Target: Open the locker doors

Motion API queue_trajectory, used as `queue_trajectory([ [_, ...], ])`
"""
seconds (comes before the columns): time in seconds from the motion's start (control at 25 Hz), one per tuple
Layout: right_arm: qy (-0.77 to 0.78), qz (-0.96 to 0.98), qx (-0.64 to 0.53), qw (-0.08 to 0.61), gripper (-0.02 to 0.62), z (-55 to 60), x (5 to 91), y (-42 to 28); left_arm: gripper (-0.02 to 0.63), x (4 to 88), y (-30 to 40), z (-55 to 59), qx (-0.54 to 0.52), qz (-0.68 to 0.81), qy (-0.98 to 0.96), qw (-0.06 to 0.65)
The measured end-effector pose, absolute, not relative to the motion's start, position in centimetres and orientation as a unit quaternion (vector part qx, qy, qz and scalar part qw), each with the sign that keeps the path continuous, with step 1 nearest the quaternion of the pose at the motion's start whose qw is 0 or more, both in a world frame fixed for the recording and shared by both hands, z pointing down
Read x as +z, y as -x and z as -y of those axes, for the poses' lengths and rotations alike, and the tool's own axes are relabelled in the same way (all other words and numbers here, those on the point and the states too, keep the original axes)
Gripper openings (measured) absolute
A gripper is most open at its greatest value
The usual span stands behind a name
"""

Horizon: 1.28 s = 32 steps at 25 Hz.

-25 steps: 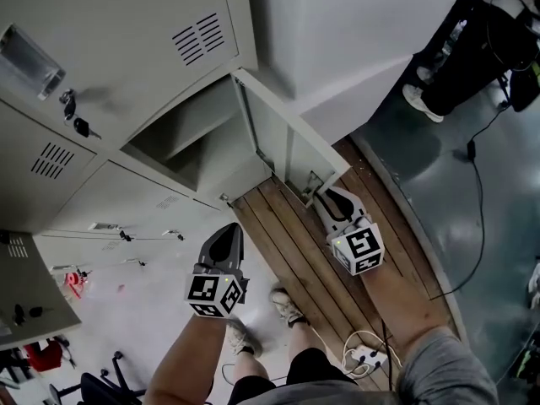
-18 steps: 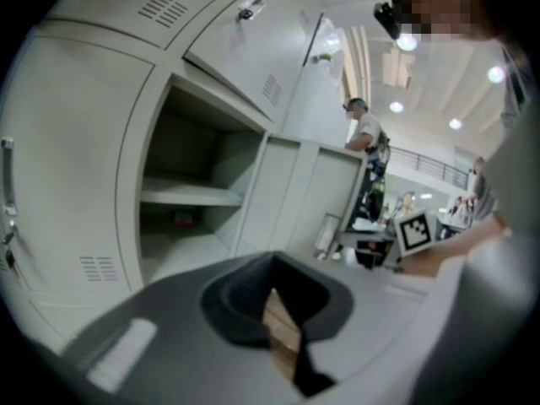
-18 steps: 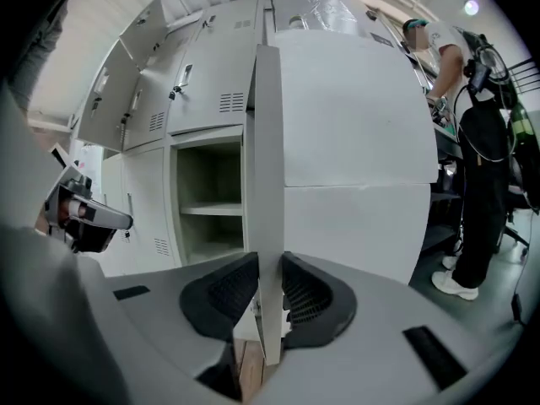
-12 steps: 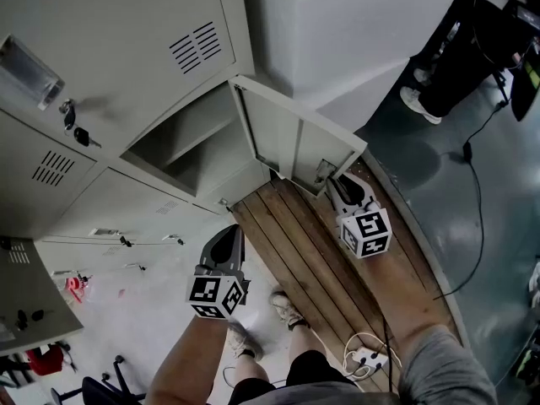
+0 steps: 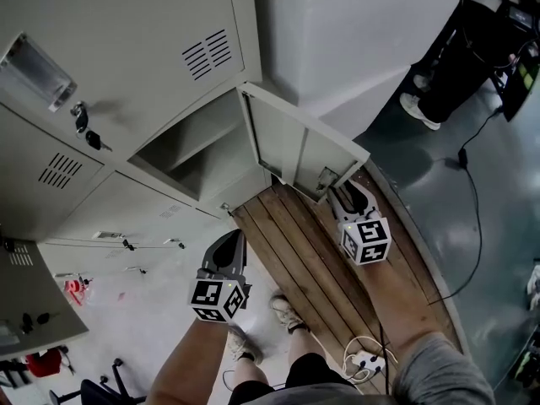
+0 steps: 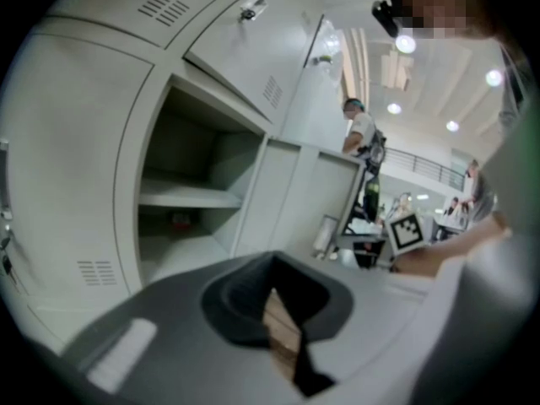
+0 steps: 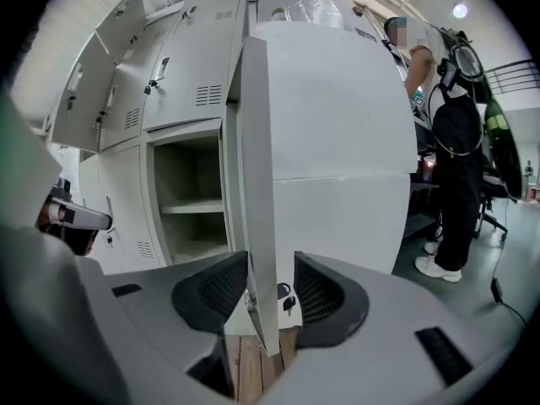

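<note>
**Edges and room.** The pale grey sheet-metal locker door (image 5: pixel 295 146) stands swung out from the grey steel locker bank (image 5: pixel 126 49), roughly square to its front. Its free edge lies between the jaws of the right claw (image 5: pixel 344 192). Those jaws have just been opening and stand apart on either side of the edge, and on one side a gap shows between pad and door. To the right of the door the glossy grey floor (image 5: pixel 472 226) lies open. A person in dark trousers and white shoes (image 5: pixel 447 74) stands well apart on it.

The left claw (image 5: pixel 229 245) hangs over the brown wooden plank floor (image 5: pixel 291 256), near the bank and apart from the door. Its jaws are together with nothing between them.

**Materials and shapes.**
- The door is thin, flat, painted sheet with a folded rim.
- A small dark key (image 7: pixel 285 298) hangs at the door's lock.
- The opened compartment (image 5: pixel 181 154) is a bare box with one flat shelf (image 7: pixel 194 207).
- Neighbouring doors carry louvred vents (image 5: pixel 209 53).

**Orientation.** In the right gripper view the door's long axis runs upright. Its free edge (image 7: pixel 257 184) faces the right claw (image 7: pixel 270 292).
</note>
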State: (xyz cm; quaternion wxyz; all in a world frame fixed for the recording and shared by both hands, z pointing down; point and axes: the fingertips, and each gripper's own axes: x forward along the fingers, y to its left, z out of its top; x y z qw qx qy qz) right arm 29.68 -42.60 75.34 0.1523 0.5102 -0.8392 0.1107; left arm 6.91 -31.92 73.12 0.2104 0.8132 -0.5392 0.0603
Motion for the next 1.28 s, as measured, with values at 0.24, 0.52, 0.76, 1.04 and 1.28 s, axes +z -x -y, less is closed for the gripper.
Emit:
queue_trajectory([
  [0.24,-0.516,0.825,0.162,0.163,0.172,37.5,78.5,-29.6,0.002,73.5,-7.4,31.7,0.081,0.512,-0.828,0.215],
  [0.52,-0.462,0.843,0.192,0.197,0.172,31.9,81.5,-25.2,0.005,72.2,-6.2,31.2,0.061,0.518,-0.828,0.207],
  [0.76,-0.432,0.860,0.187,0.197,0.171,30.5,79.3,-21.3,0.005,70.1,-4.1,29.9,0.049,0.530,-0.821,0.207],
  [1.04,-0.383,0.891,0.168,0.179,0.164,28.7,72.5,-14.7,0.005,64.5,-0.8,25.9,0.032,0.546,-0.814,0.193],
  [1.28,-0.301,0.932,0.140,0.147,0.139,26.8,62.6,-7.3,0.005,57.1,3.0,21.5,0.017,0.586,-0.793,0.166],
])
